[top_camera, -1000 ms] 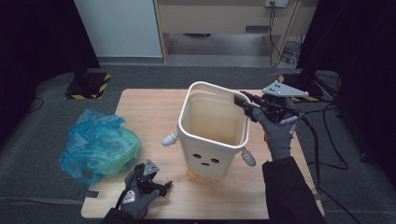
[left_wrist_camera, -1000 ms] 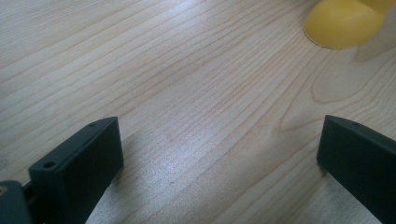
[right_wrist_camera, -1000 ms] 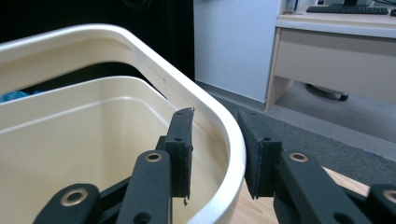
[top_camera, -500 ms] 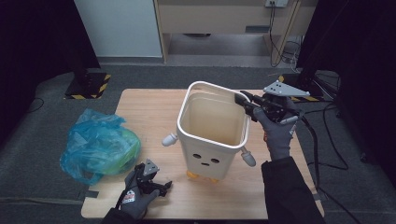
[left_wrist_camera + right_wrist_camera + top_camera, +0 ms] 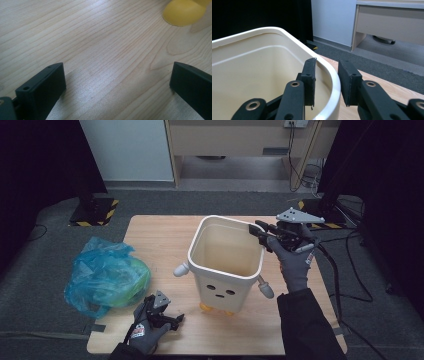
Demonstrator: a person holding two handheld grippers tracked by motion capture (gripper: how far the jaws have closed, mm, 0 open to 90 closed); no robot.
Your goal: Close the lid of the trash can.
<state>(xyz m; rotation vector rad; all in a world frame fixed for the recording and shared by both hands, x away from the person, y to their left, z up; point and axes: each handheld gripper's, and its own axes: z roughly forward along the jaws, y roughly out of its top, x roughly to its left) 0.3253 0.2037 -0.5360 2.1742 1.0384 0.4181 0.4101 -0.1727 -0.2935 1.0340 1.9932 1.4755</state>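
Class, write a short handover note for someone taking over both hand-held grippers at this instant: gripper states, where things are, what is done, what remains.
Right hand-held gripper: jaws astride the rim of the cream bin, one inside, one outside, not visibly clamped.
Left hand-held gripper: open, low over the wooden table, holding nothing.
Blue bag: on the table's left edge, apart from the bin.
Done: bin upright, unlined.
Left: probably fit the bag into the bin.

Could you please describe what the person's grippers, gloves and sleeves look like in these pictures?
Both grippers are black with flat rectangular jaws. The right gripper carries a grey three-cornered plate and trails a dark cable; the left gripper has a smaller grey plate. The hands wear grey gloves, the left one with a red-and-white marking, and the sleeves are dark.
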